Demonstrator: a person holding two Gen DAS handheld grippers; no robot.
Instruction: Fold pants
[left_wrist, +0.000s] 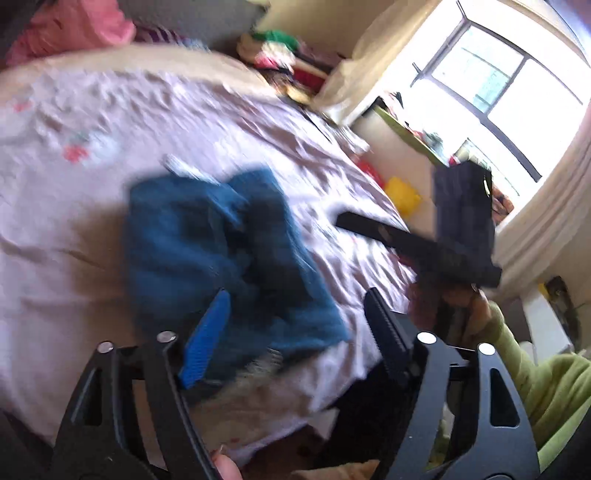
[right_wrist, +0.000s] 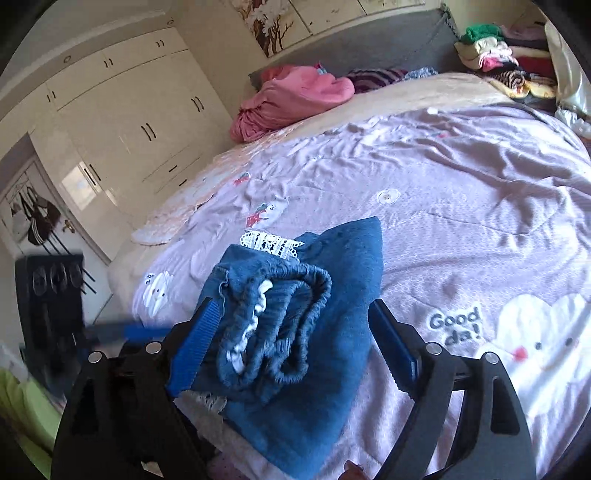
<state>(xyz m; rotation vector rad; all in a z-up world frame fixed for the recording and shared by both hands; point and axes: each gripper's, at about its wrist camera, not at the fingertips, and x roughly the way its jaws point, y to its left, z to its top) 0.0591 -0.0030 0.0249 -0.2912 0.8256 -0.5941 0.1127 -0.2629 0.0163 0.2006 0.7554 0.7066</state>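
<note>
The blue pants (right_wrist: 295, 332) lie in a folded bundle on the pink quilt (right_wrist: 461, 184), elastic waistband and white lace trim on top. My right gripper (right_wrist: 291, 302) is open, its jaws standing on either side of the bundle without pressing it. In the blurred left wrist view the pants (left_wrist: 221, 251) lie just ahead of my left gripper (left_wrist: 297, 291), which is open with only their near edge between the jaws. A black finger (left_wrist: 369, 230) of the right gripper reaches in from the right, held by a hand in a green sleeve (left_wrist: 535, 376). The left gripper's blue finger (right_wrist: 118, 330) shows at the far left.
A pink garment heap (right_wrist: 295, 96) and striped clothes lie by the grey headboard. More folded clothes (right_wrist: 498, 62) are stacked at the bed's far corner. White wardrobes (right_wrist: 129, 122) stand left of the bed; a bright window (left_wrist: 498, 85) and a yellow object (left_wrist: 402, 192) are beside it.
</note>
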